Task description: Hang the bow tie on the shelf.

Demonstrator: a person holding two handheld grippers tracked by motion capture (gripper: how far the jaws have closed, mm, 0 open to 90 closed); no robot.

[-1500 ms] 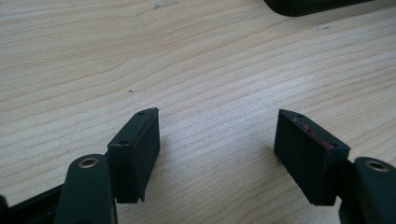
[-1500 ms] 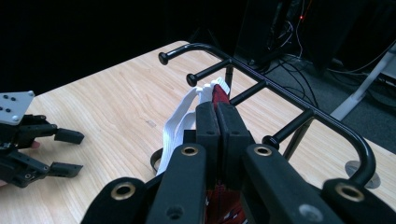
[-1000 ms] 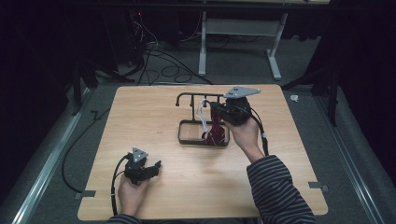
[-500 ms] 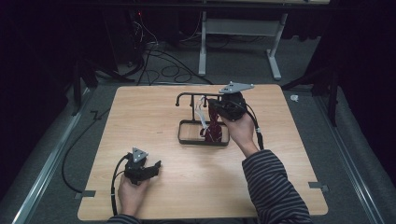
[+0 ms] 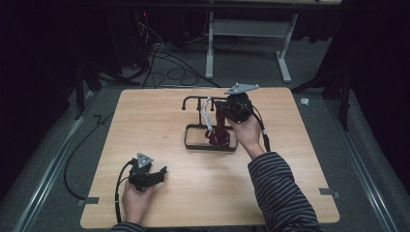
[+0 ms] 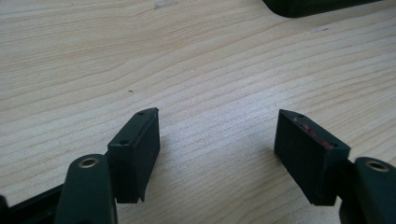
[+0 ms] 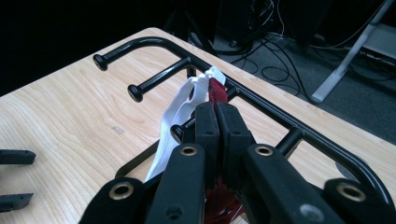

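The right gripper (image 7: 218, 114), jaws pressed together on the dark red strap (image 7: 216, 89), holds it just ahead of its tips against the black rack's (image 7: 261, 100) top bar, which runs crosswise, beside a white strap (image 7: 180, 109).

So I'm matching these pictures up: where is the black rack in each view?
High view: the rack stands mid-table, right of centre, beside the right gripper.
Left gripper view: one black edge at the top right, likely its base.
Right gripper view: its bars and pegs cross the middle, behind the shut jaws.
Shared landmark: the wooden table.
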